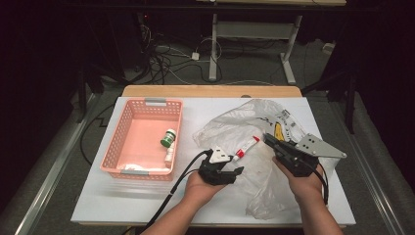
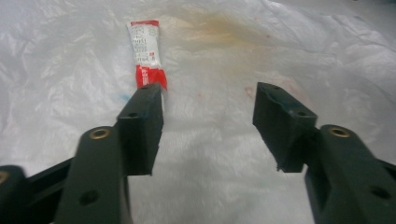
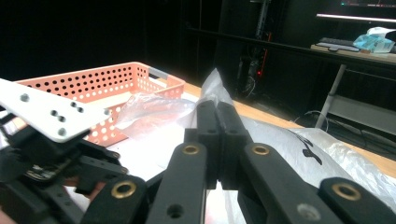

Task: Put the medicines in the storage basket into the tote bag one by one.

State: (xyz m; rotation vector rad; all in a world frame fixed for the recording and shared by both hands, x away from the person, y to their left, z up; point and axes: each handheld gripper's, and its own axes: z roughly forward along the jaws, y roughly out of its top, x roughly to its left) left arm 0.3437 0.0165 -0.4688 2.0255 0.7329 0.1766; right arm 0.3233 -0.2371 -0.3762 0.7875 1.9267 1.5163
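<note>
While the pink perforated basket [image 1: 128, 139] sits at nine o'clock on the white tabletop [image 1: 93, 200], a green-capped bottle [image 1: 168, 138] stands against its right wall, a small white bottle [image 1: 169, 155] just below it and something pale and flat along the near wall. At centre, the red-and-white tube [image 1: 245, 148] lies on the crumpled clear plastic bag [image 1: 230, 125], red cap end toward the left gripper [image 1: 234, 171], whose jaws stand apart with nothing between them; in the left gripper view the tube [image 2: 145, 51] rests beyond the left jaw's tip. At three o'clock the right gripper [image 1: 268, 138] has its jaws pressed together on a pinch of the bag [image 3: 212, 84]. A yellow item [image 1: 278, 130] shows through the plastic. Beyond the table's wooden edge [image 1: 210, 91], at twelve o'clock, cables sprawl on a dark floor among desk legs [image 1: 213, 54].
</note>
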